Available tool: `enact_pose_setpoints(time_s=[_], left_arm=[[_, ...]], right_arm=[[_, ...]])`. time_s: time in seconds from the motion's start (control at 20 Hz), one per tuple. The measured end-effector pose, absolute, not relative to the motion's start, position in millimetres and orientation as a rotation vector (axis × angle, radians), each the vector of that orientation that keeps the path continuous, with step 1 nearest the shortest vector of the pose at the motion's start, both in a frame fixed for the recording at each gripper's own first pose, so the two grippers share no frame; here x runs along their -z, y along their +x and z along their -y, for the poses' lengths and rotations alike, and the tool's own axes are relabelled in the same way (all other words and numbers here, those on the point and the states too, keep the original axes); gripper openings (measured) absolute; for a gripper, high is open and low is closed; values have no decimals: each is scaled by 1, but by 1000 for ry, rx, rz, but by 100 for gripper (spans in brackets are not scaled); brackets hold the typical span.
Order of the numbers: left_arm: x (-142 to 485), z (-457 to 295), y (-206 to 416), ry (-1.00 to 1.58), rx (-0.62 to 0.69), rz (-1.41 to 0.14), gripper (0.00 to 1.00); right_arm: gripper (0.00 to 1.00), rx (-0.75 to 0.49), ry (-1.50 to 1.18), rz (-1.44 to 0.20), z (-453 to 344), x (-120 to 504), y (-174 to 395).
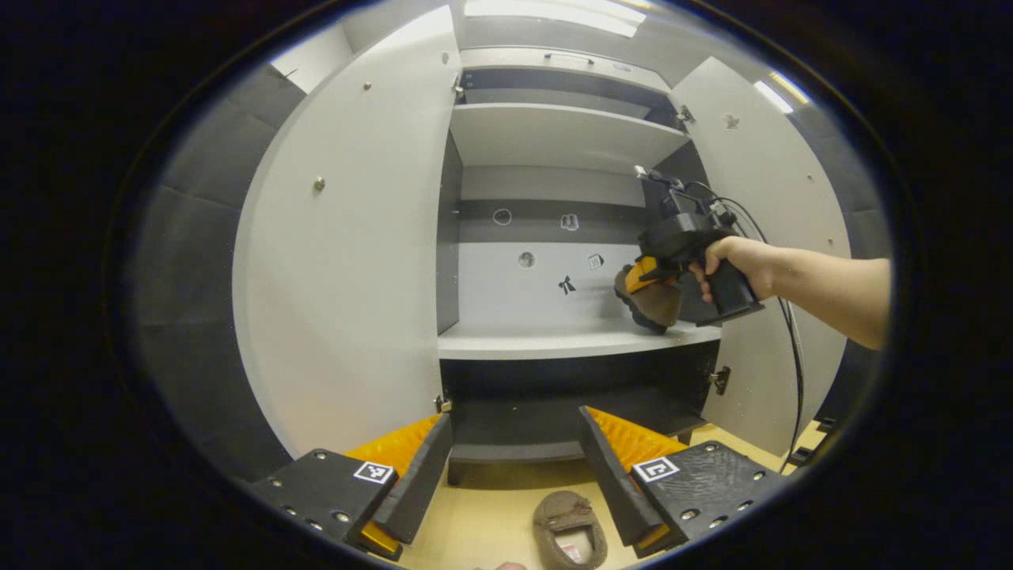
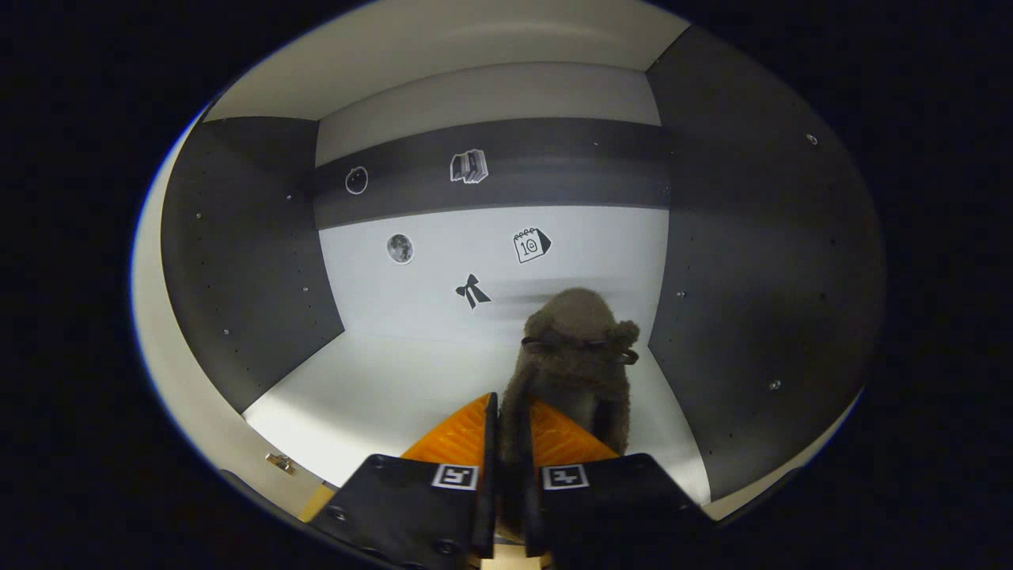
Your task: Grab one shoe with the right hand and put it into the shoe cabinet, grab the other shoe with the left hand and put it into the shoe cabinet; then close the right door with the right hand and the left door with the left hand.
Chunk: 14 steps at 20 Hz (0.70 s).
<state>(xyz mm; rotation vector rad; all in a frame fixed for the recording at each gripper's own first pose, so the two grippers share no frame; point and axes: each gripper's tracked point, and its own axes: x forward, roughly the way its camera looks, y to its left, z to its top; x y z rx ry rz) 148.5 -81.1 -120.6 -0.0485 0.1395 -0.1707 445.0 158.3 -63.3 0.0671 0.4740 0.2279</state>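
Inside the cabinet's middle compartment, a brown fuzzy shoe (image 2: 576, 348) is pinched by its side wall between the fingers of the right gripper (image 2: 508, 427), which are pressed nearly together on it; the shoe points toward the back right corner, over the white shelf (image 2: 380, 396). From the left gripper view the same shoe (image 1: 650, 299) shows tilted, sole toward the left, at the right end of that shelf (image 1: 554, 340), with the right gripper (image 1: 645, 277) held by a hand (image 1: 732, 265) whose bare forearm reaches in from the right. Whether the shoe touches the shelf cannot be told. The other shoe (image 1: 570, 529), a matching brown slipper, lies on the pale floor (image 1: 483, 514) in front of the shoe cabinet (image 1: 554, 134), opening upward, between and just below the left gripper's fingers. The left gripper (image 1: 514, 467) has its fingers spread wide, holding nothing. Both doors stand open: the left door (image 1: 348, 261) and the right door (image 1: 775, 206). Small stickers (image 2: 467, 293) dot the back panel.
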Motion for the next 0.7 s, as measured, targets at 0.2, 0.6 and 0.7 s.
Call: enact_pose_setpoints(time_s=[0.2,0.6,0.7], left_arm=[[124,82,150,-40,172,-150,93],[155,92,158,-31,209,-204,93],[168,95,160,-24,223,-230,93]], right_arm=[[63,-238,79,-411,-158,44,440],[98,-225,84,-226,-139,2,364],[94,-233,64,-201,-137,1,344]])
